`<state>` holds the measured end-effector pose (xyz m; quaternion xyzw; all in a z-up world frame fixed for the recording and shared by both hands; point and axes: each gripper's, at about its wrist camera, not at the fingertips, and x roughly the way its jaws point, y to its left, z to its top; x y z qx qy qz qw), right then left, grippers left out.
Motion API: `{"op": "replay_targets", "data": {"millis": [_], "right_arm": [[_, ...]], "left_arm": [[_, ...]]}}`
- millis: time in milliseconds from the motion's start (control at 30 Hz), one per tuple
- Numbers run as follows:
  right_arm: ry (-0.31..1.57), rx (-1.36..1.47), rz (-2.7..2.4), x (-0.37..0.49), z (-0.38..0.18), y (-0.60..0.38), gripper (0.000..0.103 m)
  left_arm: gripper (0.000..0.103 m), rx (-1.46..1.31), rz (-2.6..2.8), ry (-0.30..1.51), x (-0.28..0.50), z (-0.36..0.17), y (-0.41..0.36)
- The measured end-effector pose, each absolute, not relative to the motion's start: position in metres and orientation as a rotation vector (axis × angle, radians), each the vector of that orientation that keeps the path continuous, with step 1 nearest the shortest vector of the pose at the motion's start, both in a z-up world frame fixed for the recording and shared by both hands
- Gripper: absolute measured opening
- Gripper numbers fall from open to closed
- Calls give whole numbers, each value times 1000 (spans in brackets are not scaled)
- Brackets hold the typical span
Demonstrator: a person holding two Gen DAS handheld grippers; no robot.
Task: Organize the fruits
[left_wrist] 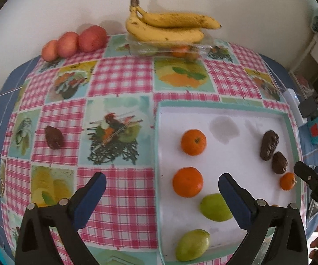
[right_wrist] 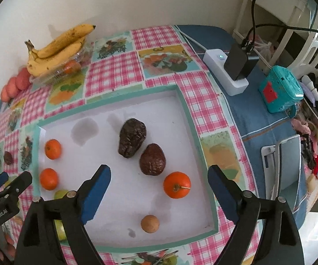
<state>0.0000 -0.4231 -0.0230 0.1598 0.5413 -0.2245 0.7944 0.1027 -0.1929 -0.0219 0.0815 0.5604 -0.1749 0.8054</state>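
Note:
A white tray (left_wrist: pixel 225 114) with a teal rim lies on the checked tablecloth. It holds two mandarins (left_wrist: pixel 193 142) (left_wrist: pixel 187 181), two green fruits (left_wrist: pixel 215 207) (left_wrist: pixel 192 244), two dark avocados (right_wrist: pixel 132 137) (right_wrist: pixel 152 159), a third mandarin (right_wrist: pixel 177 184) and a small brown round fruit (right_wrist: pixel 150 223). One more avocado (left_wrist: pixel 53 137) lies loose on the cloth at the left. My left gripper (left_wrist: pixel 162 191) hovers open over the tray's left rim. My right gripper (right_wrist: pixel 159 188) stands open above the tray, near the third mandarin.
Bananas (left_wrist: pixel 167 27) rest on a clear plastic box (left_wrist: pixel 170 49) by the back wall, with three red fruits (left_wrist: pixel 72 42) to their left. A white power strip (right_wrist: pixel 225 75), a teal box (right_wrist: pixel 280 88) and clutter crowd the right side.

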Motion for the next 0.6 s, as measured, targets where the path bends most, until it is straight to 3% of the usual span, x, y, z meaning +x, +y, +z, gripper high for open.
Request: {"op": "replay_targets", "data": {"millis": [600], "right_arm": [[1101, 370, -391, 13, -1, -389, 92]], "left_arm": [[103, 166, -407, 1152, 112, 10, -161]]}}
